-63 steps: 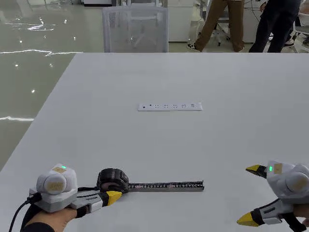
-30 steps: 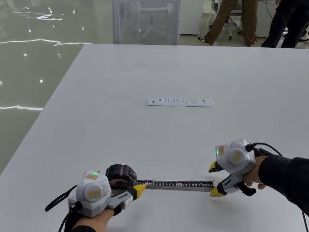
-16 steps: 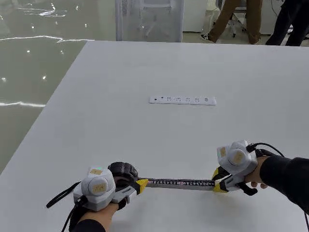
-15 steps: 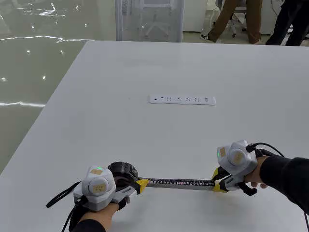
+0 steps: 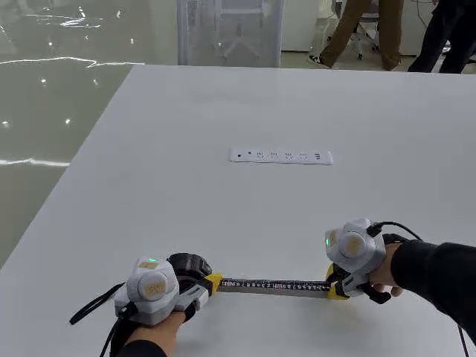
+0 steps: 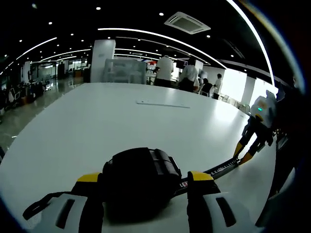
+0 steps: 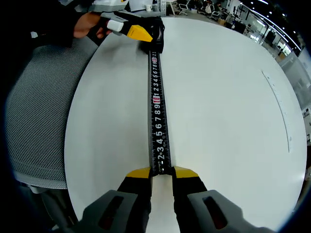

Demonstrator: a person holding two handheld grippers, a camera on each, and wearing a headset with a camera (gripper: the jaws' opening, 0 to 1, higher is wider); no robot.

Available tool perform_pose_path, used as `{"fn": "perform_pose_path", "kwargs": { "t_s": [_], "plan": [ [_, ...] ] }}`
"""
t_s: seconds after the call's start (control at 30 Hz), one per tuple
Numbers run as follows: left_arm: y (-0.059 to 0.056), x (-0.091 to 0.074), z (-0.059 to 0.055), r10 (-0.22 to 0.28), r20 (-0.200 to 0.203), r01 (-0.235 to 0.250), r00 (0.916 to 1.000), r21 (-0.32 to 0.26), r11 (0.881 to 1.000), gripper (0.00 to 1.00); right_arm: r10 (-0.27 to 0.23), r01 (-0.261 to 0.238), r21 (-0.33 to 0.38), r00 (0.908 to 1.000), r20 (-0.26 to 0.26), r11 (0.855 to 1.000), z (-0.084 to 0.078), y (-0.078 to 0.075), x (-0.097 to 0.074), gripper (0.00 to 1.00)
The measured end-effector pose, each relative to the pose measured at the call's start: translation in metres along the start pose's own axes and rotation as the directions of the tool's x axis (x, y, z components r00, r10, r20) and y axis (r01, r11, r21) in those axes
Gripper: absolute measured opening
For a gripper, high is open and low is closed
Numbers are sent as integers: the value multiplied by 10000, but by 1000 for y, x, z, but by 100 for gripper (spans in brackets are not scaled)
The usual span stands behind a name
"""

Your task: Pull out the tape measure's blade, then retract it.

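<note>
- My left gripper point(image 6: 145, 177) is clenched on the tape measure point(image 5: 190, 265). Its yellow-tipped jaws sit one on each side of the black case and press against it.
- My right gripper point(image 7: 162, 172) is grasping the blade point(image 7: 155, 107) at its free end. The two yellow tips pinch the strip from either side, right at the lowest numerals.
- The tape measure sits on the surface point(image 5: 223, 111) close to the near edge, towards the near left corner.
- The blade is drawn out of the case and runs straight along the near edge, from my left gripper across to my right one.
- Its printed numbers face up, with one red mark partway along.
- I cannot tell whether the strip lies on the surface or hangs just above it.
- In the left gripper view, the right gripper shows at the far end of the blade, towards the right edge of the surface.
- A dark sleeve point(image 5: 439, 271) reaches in from the right behind the right gripper.
- A white power strip point(image 5: 281, 156) lies near the middle of the surface, well apart from both grippers and roughly parallel to the blade.
- A mesh-backed chair point(image 5: 229, 33) stands at the far edge.
- Two people point(image 5: 357, 30) stand beyond the far right corner, on a glossy floor point(image 5: 52, 82) that reflects the ceiling lights.
- In the right gripper view, a grey mesh seat point(image 7: 39, 107) lies just beside the near edge of the surface.
</note>
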State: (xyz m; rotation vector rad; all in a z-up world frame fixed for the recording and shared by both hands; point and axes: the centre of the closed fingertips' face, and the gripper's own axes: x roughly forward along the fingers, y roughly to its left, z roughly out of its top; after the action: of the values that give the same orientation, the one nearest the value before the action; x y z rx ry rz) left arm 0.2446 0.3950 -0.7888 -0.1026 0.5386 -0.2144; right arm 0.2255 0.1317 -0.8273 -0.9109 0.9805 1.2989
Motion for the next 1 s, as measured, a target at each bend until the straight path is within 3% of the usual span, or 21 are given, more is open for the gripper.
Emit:
{"fn": "perform_pose_path", "kwargs": {
  "t_s": [0.13, 0.2, 0.23, 0.33, 0.7, 0.8, 1.0],
  "plan": [
    [2, 4, -1, 322, -279, -328, 9991, -235, 9992, 65, -72, 72, 101, 10000, 8, 9999, -1, 0, 0, 12],
    [5, 5, -5, 588, -772, -570, 9953, 242, 9981, 63, -66, 66, 298, 10000, 5, 9995, -1, 0, 0, 12],
    [4, 5, -5, 654, -882, -653, 9940, 38, 9979, 62, -61, 62, 364, 10000, -24, 9993, -1, 0, 0, 12],
    [4, 3, -6, 762, -1159, -745, 9903, 192, 9970, 61, -64, 70, 410, 9999, -136, 9991, -1, -1, 1, 12],
    [4, 2, -6, 643, -946, -624, 9934, 227, 9978, 59, -119, 120, 584, 9999, -20, 9982, 0, -2, 2, 12],
    [5, 3, -7, 549, -998, -537, 9935, 147, 9984, 59, -213, 213, -59, 9997, -110, 9998, 1, 0, 2, 12],
    [4, 3, -7, 435, -1033, -423, 9937, 138, 9990, 59, -121, 121, 86, 9999, -79, 9999, 3, -2, 3, 12]
  ]
}}
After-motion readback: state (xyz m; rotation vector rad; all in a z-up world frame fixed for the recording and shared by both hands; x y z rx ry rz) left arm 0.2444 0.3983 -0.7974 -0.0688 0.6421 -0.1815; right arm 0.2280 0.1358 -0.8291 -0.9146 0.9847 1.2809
